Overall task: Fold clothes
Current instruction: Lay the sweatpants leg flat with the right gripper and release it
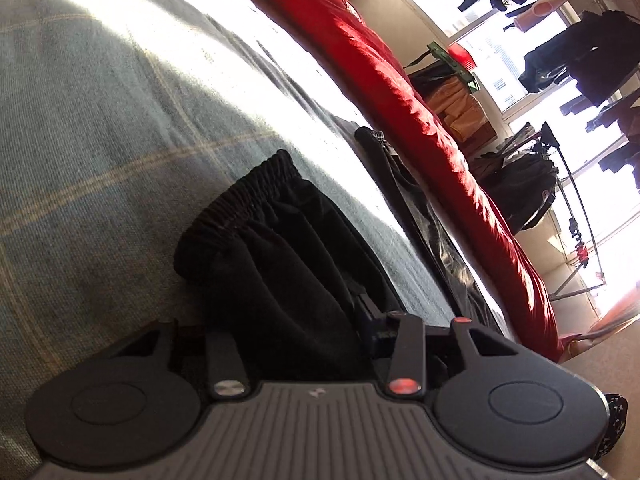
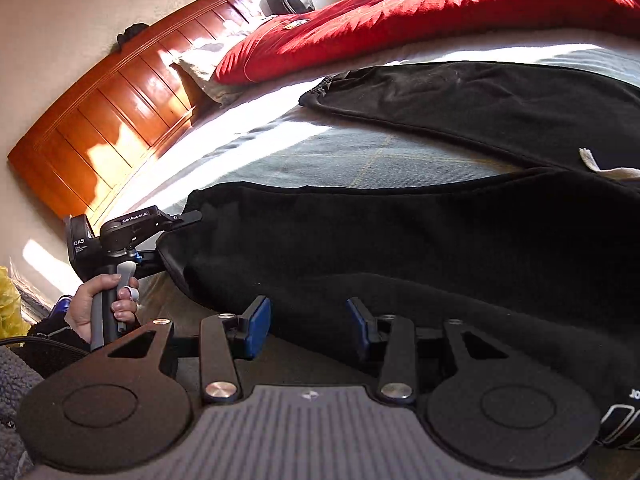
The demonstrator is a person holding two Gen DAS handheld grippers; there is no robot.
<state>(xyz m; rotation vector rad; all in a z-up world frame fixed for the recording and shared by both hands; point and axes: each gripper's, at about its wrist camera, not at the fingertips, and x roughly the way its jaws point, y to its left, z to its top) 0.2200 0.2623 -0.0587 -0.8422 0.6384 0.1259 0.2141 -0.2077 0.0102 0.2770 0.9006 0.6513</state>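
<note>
A black pair of sweatpants (image 2: 400, 240) lies on the grey-green checked bedsheet (image 2: 340, 160). In the left wrist view its elastic cuff (image 1: 248, 196) and leg run back between my left gripper's (image 1: 288, 320) jaws, which are closed on the cloth. From the right wrist view the left gripper (image 2: 176, 220) pinches the edge of the near leg. My right gripper (image 2: 308, 320) is open, its blue pads (image 2: 258, 316) astride the black cloth's near edge. The second leg (image 2: 460, 96) lies farther back.
A red quilt (image 2: 400, 12) is heaped along the far side of the bed. A wooden headboard (image 2: 112, 112) stands at the left. A yellow bag (image 2: 8, 304) is at the lower left. Dark clothes (image 1: 580, 60) hang by the window.
</note>
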